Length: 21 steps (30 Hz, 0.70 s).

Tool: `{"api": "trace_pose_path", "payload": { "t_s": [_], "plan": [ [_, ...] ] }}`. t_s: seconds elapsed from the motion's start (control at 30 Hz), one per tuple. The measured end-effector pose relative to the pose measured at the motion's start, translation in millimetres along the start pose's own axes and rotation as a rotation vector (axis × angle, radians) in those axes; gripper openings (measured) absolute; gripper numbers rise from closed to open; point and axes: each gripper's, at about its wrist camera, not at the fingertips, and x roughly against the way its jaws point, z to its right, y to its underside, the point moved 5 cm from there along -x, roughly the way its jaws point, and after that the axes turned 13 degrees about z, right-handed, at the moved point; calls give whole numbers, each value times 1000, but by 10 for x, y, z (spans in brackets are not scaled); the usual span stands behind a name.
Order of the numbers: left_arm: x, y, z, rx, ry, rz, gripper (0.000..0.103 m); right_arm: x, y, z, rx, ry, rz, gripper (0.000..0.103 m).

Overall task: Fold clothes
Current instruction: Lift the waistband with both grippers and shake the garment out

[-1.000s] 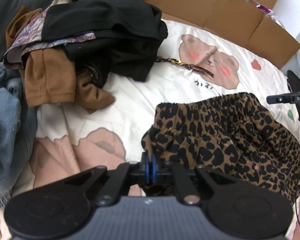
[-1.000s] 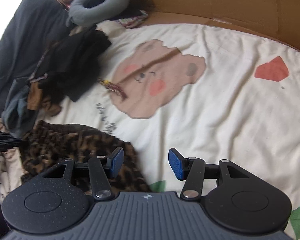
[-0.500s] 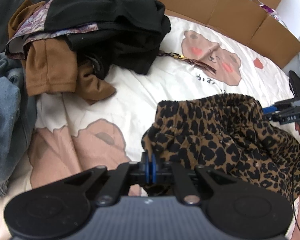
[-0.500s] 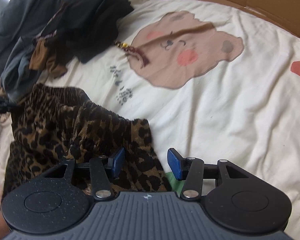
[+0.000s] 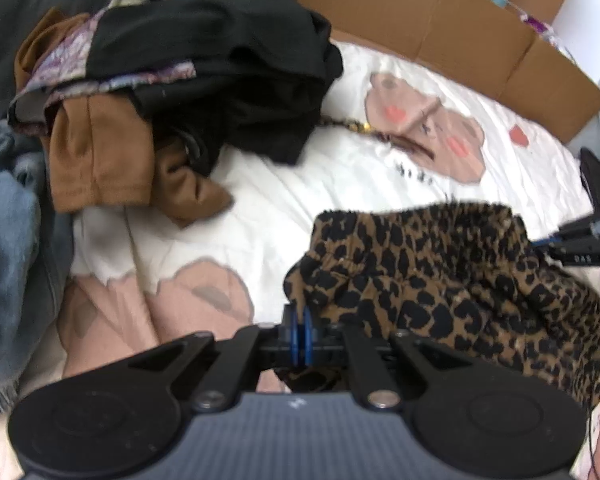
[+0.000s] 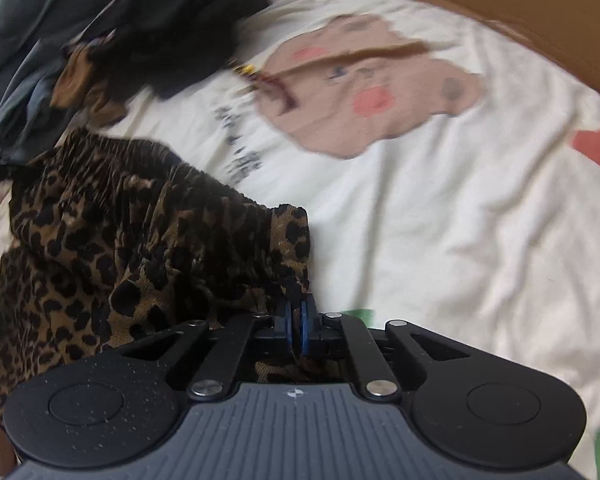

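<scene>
A white bedsheet with bear prints is spread out. A leopard skirt is stretched sideways across it, waistband pointing away. Its corners are pinched by the left gripper and right gripper.

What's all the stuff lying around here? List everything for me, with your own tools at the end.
leopard-print garment: one, brown and black, on the bed near the camera, pinched at both ends of its gathered band.
clothes pile: one heap, black, brown, patterned, far left of the bed.
denim garment: one, blue, left edge.
bedsheet: one, white with pink-brown bear prints.
braided cord: one, brown and gold, beside the black clothes.
cardboard: brown panels along the bed's far edge.
left gripper: black, blue pads, closed on the garment.
right gripper: same, closed on the garment.
</scene>
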Motion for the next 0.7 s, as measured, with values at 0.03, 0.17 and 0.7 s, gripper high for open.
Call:
{"api": "trace_pose_path", "payload": {
  "t_s": [0.03, 0.17, 0.7],
  "plan": [
    [-5, -33, 5, -2, 1, 9, 4, 59, -18, 30, 5, 21, 14, 2],
    [-54, -165, 72, -15, 14, 43, 3, 293, -108, 227, -19, 97, 69, 1],
    [-406, -749, 682, -105, 98, 198, 3, 837, -344, 774, -72, 301, 192, 0]
  ]
}}
